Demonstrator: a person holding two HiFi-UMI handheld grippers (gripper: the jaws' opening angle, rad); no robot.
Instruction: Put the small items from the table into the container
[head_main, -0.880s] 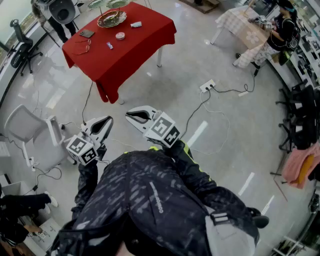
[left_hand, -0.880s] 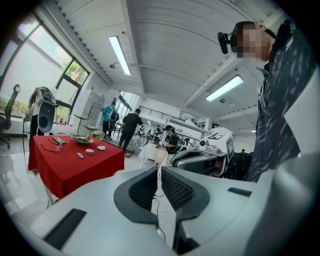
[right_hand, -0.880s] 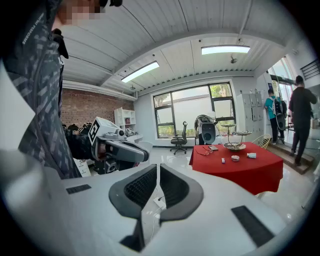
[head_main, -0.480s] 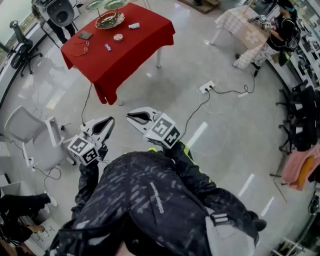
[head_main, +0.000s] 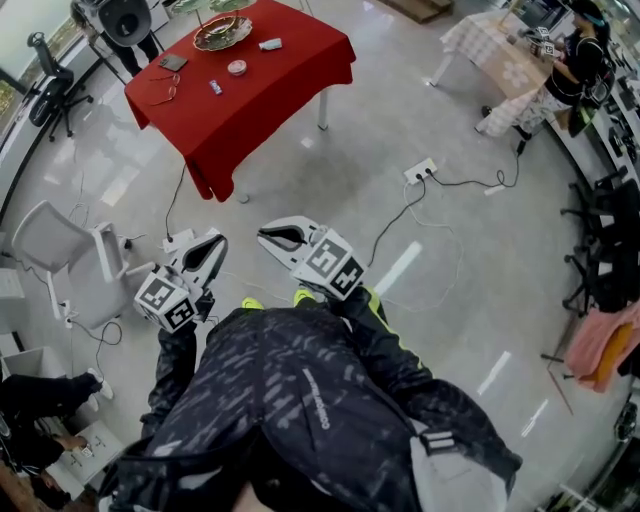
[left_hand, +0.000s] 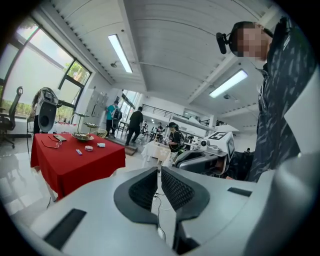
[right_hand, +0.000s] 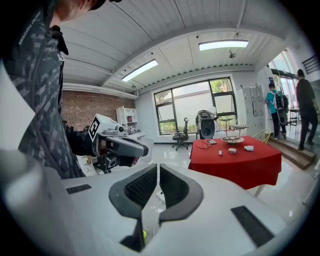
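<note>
Far ahead stands a table under a red cloth (head_main: 262, 105), also in the left gripper view (left_hand: 75, 161) and the right gripper view (right_hand: 240, 164). On it lie a patterned dish (head_main: 222, 33), a small round item (head_main: 237, 68), a white item (head_main: 270, 44), a small blue item (head_main: 214, 87), glasses (head_main: 160, 95) and a dark flat item (head_main: 173, 62). My left gripper (head_main: 212, 243) (left_hand: 159, 170) and right gripper (head_main: 270, 236) (right_hand: 158, 167) hang over the floor, well short of the table. Both are shut and hold nothing.
A white chair (head_main: 55, 250) stands at the left on the floor. A power strip (head_main: 418, 172) with cables lies ahead on the right. A second table with a pale cloth (head_main: 495, 60) and a seated person (head_main: 570, 70) are at the far right. A speaker (head_main: 125, 20) stands behind the red table.
The view has shifted slightly and yellow-green shoe tips now show below the grippers. Both grippers keep the same pose, shut and empty.
</note>
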